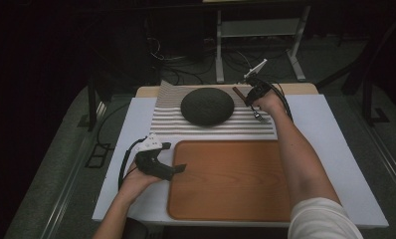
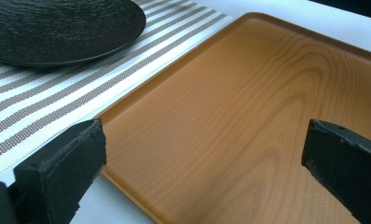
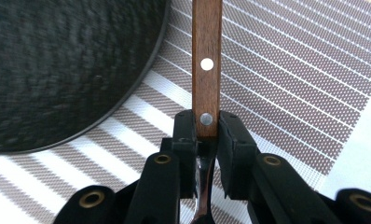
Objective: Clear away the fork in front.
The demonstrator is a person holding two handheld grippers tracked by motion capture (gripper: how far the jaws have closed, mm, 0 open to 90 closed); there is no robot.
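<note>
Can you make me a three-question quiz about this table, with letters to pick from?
1. Where is the black plate? A on the striped mat B on the wooden tray C on the floor
2. What colour is the fork's handle? A blue B brown C white
3. How is the left gripper? A open B shut on a cup C shut on the plate

Answers: 1 A, stripes show all around the plate. 2 B, it is brown wood with silver rivets. 3 A, its jaws stand wide apart over the tray.

A white short sleeve point(image 1: 320, 219) covers the right upper arm. Both grippers are black (brass rivets on the right gripper point(image 3: 207, 133)), with black cables trailing.
</note>
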